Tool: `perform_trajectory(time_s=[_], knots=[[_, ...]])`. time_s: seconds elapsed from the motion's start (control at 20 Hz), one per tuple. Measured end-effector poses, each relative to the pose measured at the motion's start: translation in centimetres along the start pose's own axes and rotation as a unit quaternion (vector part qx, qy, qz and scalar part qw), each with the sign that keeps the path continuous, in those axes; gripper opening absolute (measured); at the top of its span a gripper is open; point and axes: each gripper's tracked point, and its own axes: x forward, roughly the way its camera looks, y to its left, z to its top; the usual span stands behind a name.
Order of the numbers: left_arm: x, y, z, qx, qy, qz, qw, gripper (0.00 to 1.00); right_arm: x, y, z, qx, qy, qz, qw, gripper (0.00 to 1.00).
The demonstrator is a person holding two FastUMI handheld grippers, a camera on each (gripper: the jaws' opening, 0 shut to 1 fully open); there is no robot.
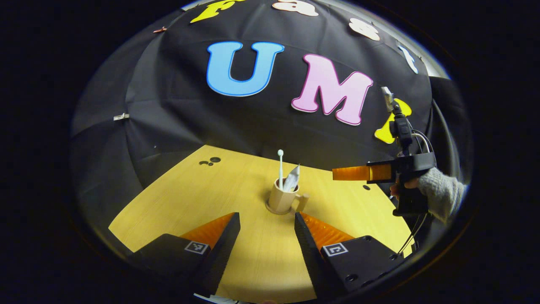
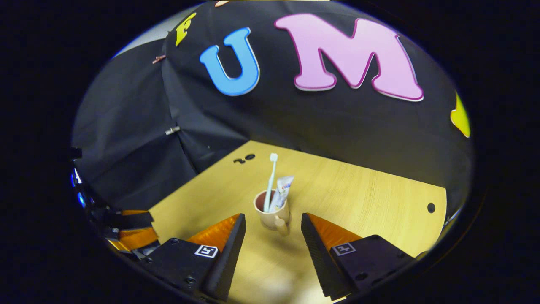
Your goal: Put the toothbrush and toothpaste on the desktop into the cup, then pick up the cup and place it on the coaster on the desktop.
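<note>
Spread wide at the bottom of the left gripper view, the left gripper holds nothing above the pale wooden desktop. Just beyond its tips stands the beige handled cup on a round coaster, holding the white toothbrush and the white toothpaste tube upright. To the right, a grey-sleeved hand holds the right gripper, whose fingers in its own view are parted and empty before the cup.
</note>
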Motion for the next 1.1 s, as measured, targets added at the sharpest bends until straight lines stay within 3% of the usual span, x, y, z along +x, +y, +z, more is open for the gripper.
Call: perform_trajectory(time_s=[0.2, 0.5, 0.75, 1.1], knots=[[-0.9, -2.0, 2.2, 0.024, -0.011, -0.034, 0.999, 0.83, -4.7, 2.6, 1.8, 0.006, -0.051, -0.019, 0.999, 0.82], [-2.9, -5.1, 3.5, 0.065, -0.024, -0.079, 0.994, 0.83, -8.6, 5.2, 0.7, 0.03, -0.096, -0.04, 0.994, 0.82], [-4.1, -6.6, 4.2, 0.084, -0.037, -0.096, 0.991, 0.83, -12.2, 5.5, -0.6, 0.049, -0.124, -0.057, 0.989, 0.82], [-5.5, -7.7, 6.1, 0.103, -0.08, -0.096, 0.987, 0.86, -13.9, 5.1, -0.2, 0.044, -0.15, -0.067, 0.985, 0.84]])
